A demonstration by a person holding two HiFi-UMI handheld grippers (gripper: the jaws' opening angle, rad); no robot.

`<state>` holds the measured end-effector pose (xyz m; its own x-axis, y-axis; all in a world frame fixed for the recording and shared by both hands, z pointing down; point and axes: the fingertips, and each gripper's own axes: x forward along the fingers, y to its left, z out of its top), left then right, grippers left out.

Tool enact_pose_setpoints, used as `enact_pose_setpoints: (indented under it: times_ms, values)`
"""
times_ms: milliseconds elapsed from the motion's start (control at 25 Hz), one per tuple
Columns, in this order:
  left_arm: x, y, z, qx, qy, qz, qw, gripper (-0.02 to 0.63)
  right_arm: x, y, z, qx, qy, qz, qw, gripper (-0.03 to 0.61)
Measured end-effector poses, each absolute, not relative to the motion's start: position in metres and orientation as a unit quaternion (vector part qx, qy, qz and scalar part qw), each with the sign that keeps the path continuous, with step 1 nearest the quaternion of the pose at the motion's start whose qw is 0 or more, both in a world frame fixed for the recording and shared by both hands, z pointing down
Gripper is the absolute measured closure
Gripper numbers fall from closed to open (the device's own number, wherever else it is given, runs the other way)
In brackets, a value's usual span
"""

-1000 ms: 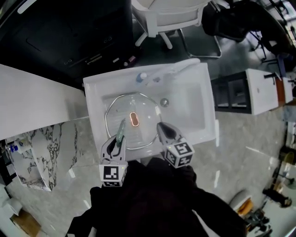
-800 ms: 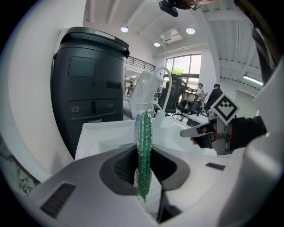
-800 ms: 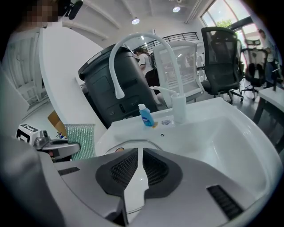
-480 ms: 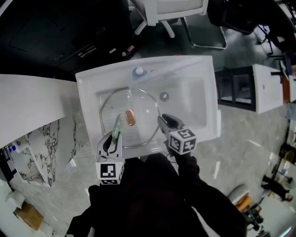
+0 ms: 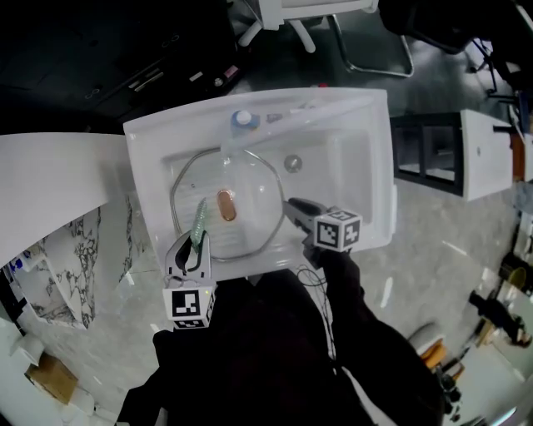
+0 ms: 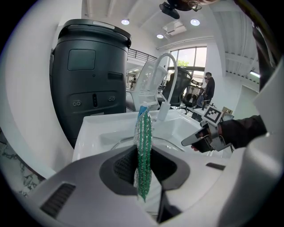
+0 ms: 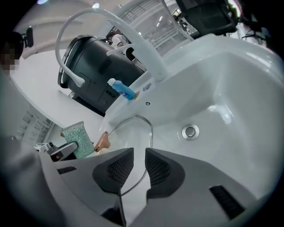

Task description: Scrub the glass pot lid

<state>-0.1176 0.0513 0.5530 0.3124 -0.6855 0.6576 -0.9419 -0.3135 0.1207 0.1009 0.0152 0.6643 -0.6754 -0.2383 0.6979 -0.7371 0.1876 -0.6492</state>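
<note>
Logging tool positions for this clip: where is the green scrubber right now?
Head view, lower left of the sink: the green scrubber is clamped in the left gripper, over the left part of the glass lid, beside its copper knob.

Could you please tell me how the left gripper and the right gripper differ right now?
The left gripper is shut on a green scrub pad; the right gripper is shut on the rim of the glass pot lid. The left gripper sits at the lid's near-left edge, the right gripper at its right edge. Both reach over the white sink.

White chair (image 5: 287,10) cut off at top edge
</note>
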Motion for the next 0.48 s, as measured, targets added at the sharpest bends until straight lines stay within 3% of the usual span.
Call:
enact_pose_setpoints:
  times_ms: [480]
  values:
    - [-0.121, 0.044, 0.557, 0.765, -0.532, 0.260, 0.252, 0.549, 0.094, 0.022, 0.682, 0.255, -0.701, 0.639, 0.189, 0.502]
